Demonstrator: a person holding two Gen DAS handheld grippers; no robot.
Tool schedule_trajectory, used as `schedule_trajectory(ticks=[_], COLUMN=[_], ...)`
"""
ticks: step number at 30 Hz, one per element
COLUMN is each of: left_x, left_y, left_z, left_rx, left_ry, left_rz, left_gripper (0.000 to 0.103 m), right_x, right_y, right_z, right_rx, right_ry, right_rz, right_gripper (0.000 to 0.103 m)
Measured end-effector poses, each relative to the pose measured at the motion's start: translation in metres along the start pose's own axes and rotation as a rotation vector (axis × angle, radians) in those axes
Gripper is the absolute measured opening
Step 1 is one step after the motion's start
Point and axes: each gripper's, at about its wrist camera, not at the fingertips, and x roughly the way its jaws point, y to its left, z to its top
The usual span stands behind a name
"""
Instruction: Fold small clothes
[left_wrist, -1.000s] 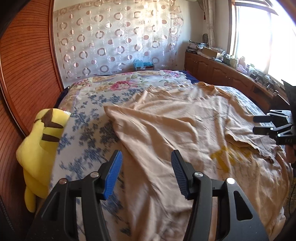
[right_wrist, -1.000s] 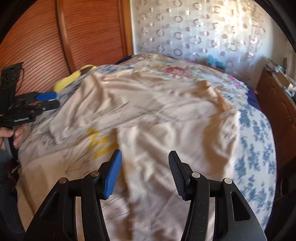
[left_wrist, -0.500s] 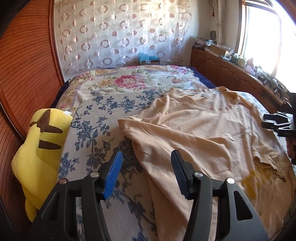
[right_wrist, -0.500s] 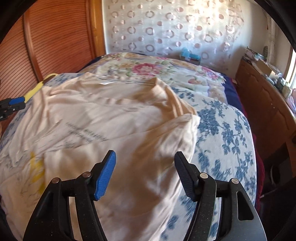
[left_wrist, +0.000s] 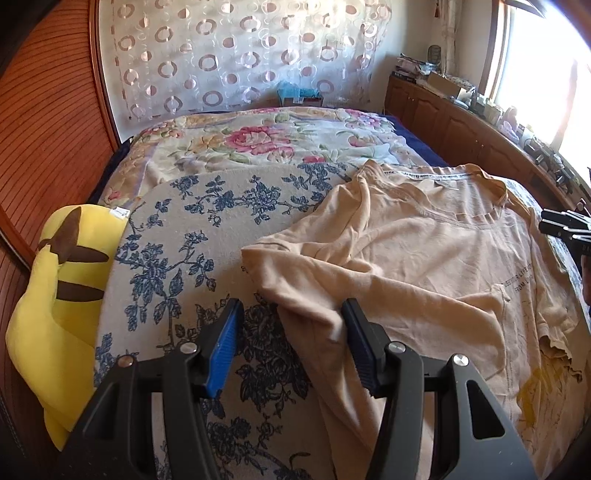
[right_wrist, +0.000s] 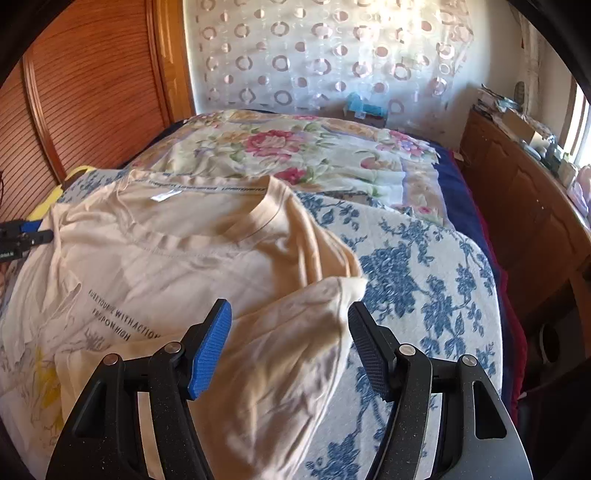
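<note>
A beige T-shirt (left_wrist: 424, 258) with black lettering and a yellow print lies face up, rumpled, on the bed, collar toward the far end. It fills the left of the right wrist view (right_wrist: 177, 266). My left gripper (left_wrist: 290, 336) is open and empty just above the shirt's left sleeve edge. My right gripper (right_wrist: 290, 336) is open and empty over the shirt's right sleeve (right_wrist: 317, 306). Each gripper shows at the edge of the other's view: the right gripper (left_wrist: 565, 229), the left gripper (right_wrist: 22, 238).
The bed has a blue-flowered cover (left_wrist: 177, 258) and a pink-flowered blanket (left_wrist: 258, 140) further back. A yellow plush toy (left_wrist: 59, 295) lies at the bed's left edge by the wooden wall. A wooden cabinet (right_wrist: 524, 192) with clutter runs along the right. A patterned curtain (left_wrist: 236, 55) hangs behind.
Both grippers have pulled back and apart toward the shirt's two sides; the left now sits at the left sleeve, the right at the right sleeve. Both stay open.
</note>
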Motion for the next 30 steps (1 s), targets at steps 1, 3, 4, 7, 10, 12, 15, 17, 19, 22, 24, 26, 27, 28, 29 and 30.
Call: schedule_trajectory(ticks=[1,3,4,7,10,12,15,17,19,22,24,26,27,28,29,30], left_x=[0.0,0.001,0.001,0.002,0.002,0.002,0.002,0.003,0.003,0.003,0.003,0.003,0.003,0.004,0.005,0.004], left_y=[-0.001,-0.002,-0.002,-0.003,-0.003,-0.004,-0.003,-0.004,-0.005,-0.005,-0.005,-0.005,-0.006,-0.006,-0.006,-0.005], left_z=[0.0,0.0,0.0,-0.001,-0.001,-0.001,-0.001,-0.001,-0.001,-0.001,-0.001,0.0,0.0,0.001,0.002,0.003], left_rx=[0.002,0.01,0.012,0.015,0.017,0.018,0.021,0.026,0.026,0.027,0.027,0.025,0.026,0.029,0.03,0.024], left_ry=[-0.002,-0.006,-0.007,-0.025,-0.025,-0.025,-0.024,-0.023,-0.022,-0.022,-0.023,-0.022,-0.022,-0.022,-0.023,-0.033], left_rz=[0.001,0.004,0.005,0.01,0.011,0.011,0.014,0.016,0.015,0.017,0.017,0.014,0.013,0.011,0.003,-0.02], left_gripper=[0.055,0.055,0.055,0.055,0.055,0.055,0.056,0.057,0.057,0.058,0.058,0.058,0.058,0.058,0.058,0.057], right_x=[-0.001,-0.003,-0.004,-0.001,0.007,0.012,0.014,0.015,0.016,0.018,0.018,0.018,0.018,0.018,0.018,0.018], right_y=[-0.003,-0.009,-0.013,-0.021,-0.027,-0.029,-0.029,-0.026,-0.024,-0.024,-0.024,-0.024,-0.025,-0.026,-0.026,-0.025], right_z=[0.001,0.001,0.0,-0.002,-0.007,-0.009,-0.009,-0.008,-0.008,-0.009,-0.01,-0.01,-0.01,-0.01,-0.01,-0.01], right_rx=[0.005,0.019,0.027,0.048,0.06,0.07,0.064,0.056,0.045,0.04,0.042,0.039,0.039,0.039,0.04,0.039], right_ry=[-0.003,-0.006,-0.008,0.002,0.025,0.04,0.04,0.04,0.039,0.025,0.023,0.024,0.024,0.024,0.024,0.024], right_rz=[-0.003,-0.001,-0.001,-0.005,-0.018,-0.022,-0.027,-0.027,-0.034,-0.036,-0.034,-0.036,-0.034,-0.033,-0.033,-0.034], right_gripper=[0.067,0.067,0.067,0.067,0.067,0.067,0.068,0.068,0.068,0.07,0.071,0.071,0.071,0.071,0.071,0.071])
